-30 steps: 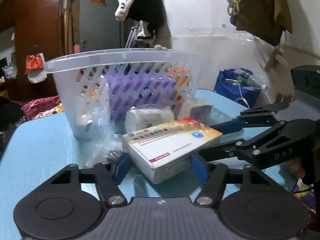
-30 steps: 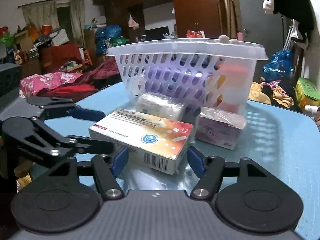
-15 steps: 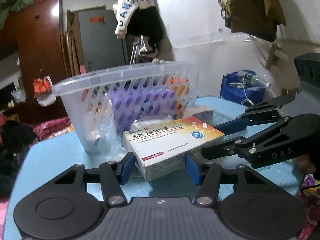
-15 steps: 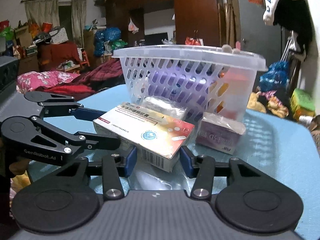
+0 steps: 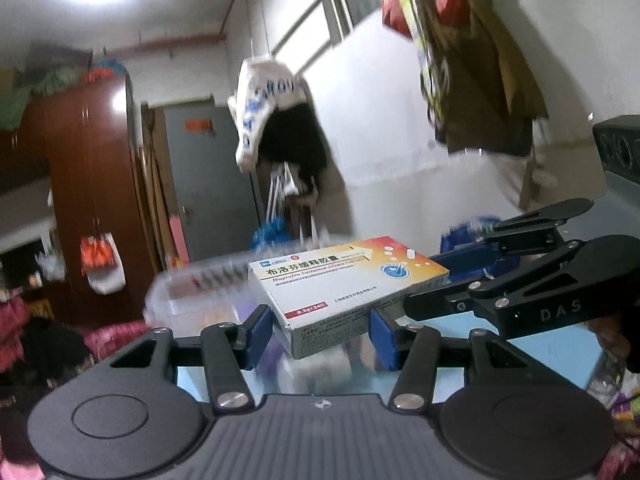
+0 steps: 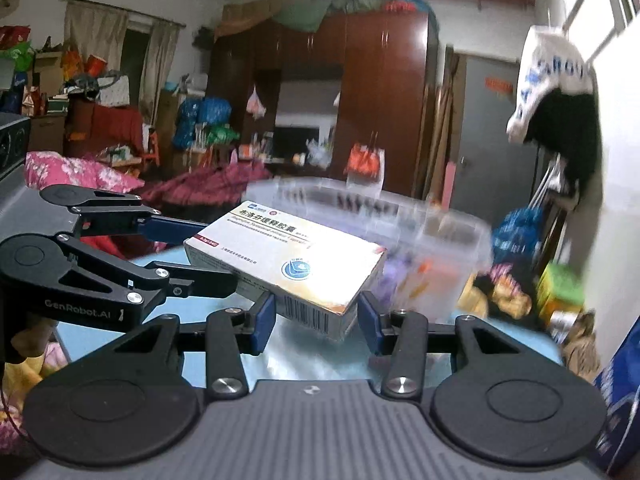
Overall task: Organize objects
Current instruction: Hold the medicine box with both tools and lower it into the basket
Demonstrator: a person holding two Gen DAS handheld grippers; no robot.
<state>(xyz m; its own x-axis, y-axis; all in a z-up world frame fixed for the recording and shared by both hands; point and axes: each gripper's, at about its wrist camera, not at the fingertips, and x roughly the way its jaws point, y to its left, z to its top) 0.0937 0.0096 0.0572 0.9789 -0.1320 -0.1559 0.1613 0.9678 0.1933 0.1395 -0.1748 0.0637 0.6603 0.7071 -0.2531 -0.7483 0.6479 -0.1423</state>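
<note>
A white and orange medicine box [image 5: 340,284] is held in the air between both grippers. My left gripper [image 5: 318,334] is shut on one end of it. My right gripper [image 6: 316,320] is shut on the other end, where the box [image 6: 288,264] shows its barcode side. The clear perforated plastic basket [image 5: 200,292] lies below and behind the box, blurred; it also shows in the right wrist view [image 6: 420,236]. Each gripper appears in the other's view, the right one [image 5: 520,280] and the left one [image 6: 100,264].
The blue table top [image 6: 312,356] lies under the grippers. Clothes hang on the white wall [image 5: 276,120]. A dark wooden wardrobe [image 6: 360,100] stands behind. Blurred items sit inside the basket.
Both grippers closed on the medicine box and lifted it off the table. It now hangs above the basket rim, and the basket has dropped low in both views.
</note>
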